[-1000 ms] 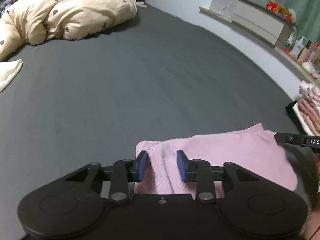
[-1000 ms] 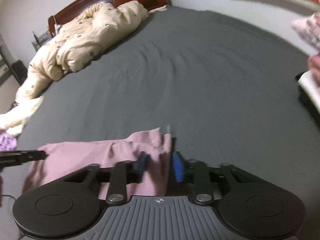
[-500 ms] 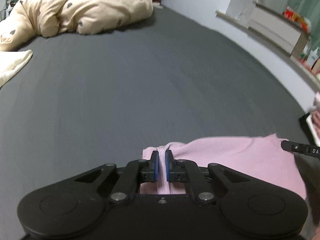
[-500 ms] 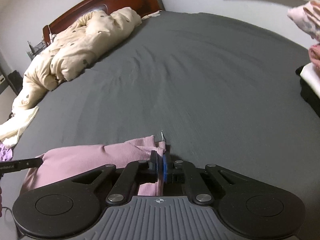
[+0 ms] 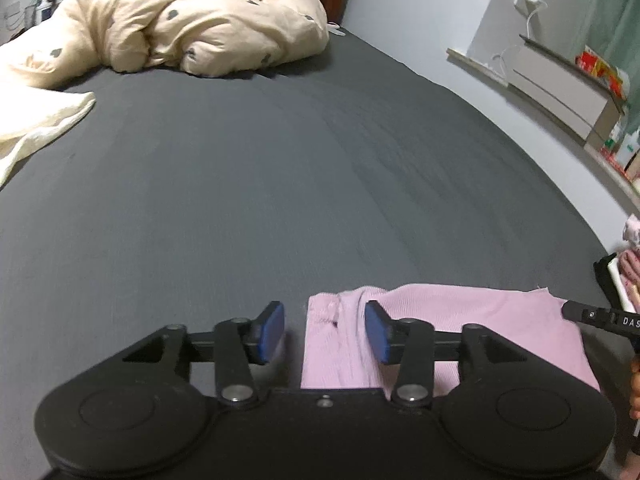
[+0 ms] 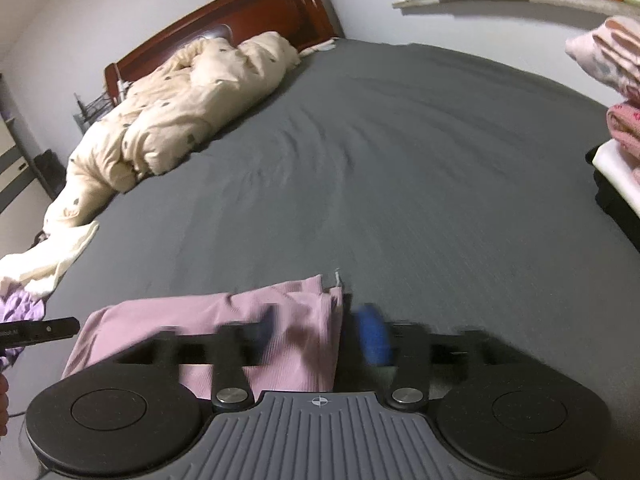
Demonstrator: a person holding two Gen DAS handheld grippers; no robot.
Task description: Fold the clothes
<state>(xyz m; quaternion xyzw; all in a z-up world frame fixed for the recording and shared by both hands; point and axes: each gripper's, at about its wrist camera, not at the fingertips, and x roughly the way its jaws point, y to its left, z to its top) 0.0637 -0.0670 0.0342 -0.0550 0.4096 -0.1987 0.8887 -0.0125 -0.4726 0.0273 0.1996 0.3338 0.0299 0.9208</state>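
Both claws are opening. The left claw (image 5: 325, 332) straddles one end of the folded pink ribbed garment (image 5: 460, 320) on the dark grey bed sheet (image 5: 280, 184); the right claw (image 6: 320, 334) straddles the opposite end, pads clear of the cloth.

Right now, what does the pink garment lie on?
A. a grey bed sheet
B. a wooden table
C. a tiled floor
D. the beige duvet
A: the pink garment lies flat on the grey sheet, far from the beige duvet bunched up near the headboard.
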